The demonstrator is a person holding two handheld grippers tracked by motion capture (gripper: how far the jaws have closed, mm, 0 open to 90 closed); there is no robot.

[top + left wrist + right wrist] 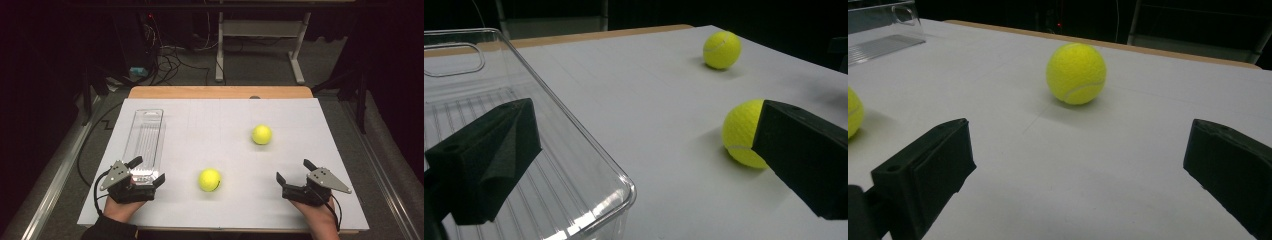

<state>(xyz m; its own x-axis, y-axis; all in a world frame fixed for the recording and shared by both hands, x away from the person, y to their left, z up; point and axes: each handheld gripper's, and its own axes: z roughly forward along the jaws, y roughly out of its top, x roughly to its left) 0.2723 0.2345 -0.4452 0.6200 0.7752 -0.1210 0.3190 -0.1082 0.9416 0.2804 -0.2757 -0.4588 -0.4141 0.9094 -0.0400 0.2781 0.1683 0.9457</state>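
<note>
Fingers [494, 160] straddle tray [145, 135] rim, ball [209, 180] beside.

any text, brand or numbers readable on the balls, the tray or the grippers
None can be read.
Near tennis ball: a dark mark, too small to read.
Far tennis ball: white seam, no print legible.
Clear plastic tray: no label seen.
Left gripper and right gripper: no markings legible.

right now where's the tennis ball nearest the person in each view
High view: near tennis ball, low centre, between the two grippers.
Left gripper view: at right, partly behind the right-hand jaw.
Right gripper view: cut off at the left edge.
Shared landmark: the clear plastic tray.
</note>
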